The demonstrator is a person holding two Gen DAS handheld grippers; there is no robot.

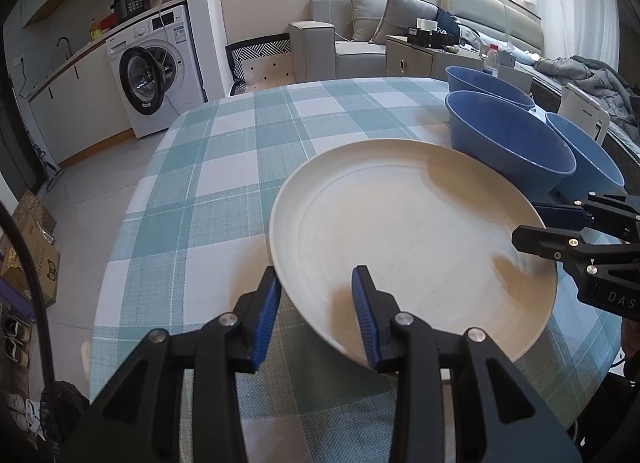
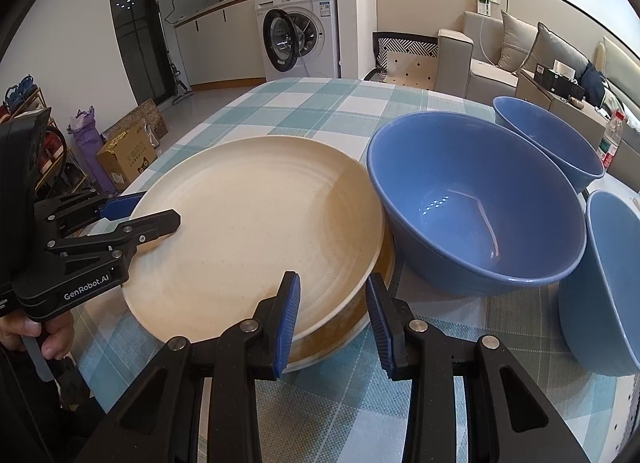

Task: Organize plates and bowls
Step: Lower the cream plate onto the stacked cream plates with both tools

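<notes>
A: Left side first?
B: Box (image 2: 128, 155) on the floor off the table's (image 2: 320, 103) left edge, washer (image 2: 298, 35) behind it. A hand (image 2: 36, 333) holds the left gripper (image 1: 316, 275) at the near-left corner.
A: Its state?
B: Pinching the plate (image 2: 248, 231) by the left rim, one finger on top, the blue pad under.
A: Plate position?
B: Near edge of the table, tilted, raised on the right. It sits over a lower plate (image 2: 348, 329).
A: Right gripper (image 2: 333, 279)?
B: Clamped on the same plate's near-right rim, which runs between its two fingers.
A: Anything in the way?
B: Mid bowl (image 2: 476, 215) stands just beside the plates' right rim, very close. Far bowl (image 2: 548, 139) is behind it toward the far-right corner, and right bowl (image 2: 608, 283) is at the right edge. All blue, all upright.
A: Past the table?
B: Sofa (image 2: 480, 63) beyond the far edge, bottle (image 2: 612, 139) off the right edge.
A: Hidden bits?
B: The lower plate is mostly covered, only its near-right rim shows. Can't tell if the two plates touch on the left. The right bowl is cut off by the frame. The mid bowl covers part of the far bowl in the left wrist view. The left gripper's under finger is mostly out of sight.
</notes>
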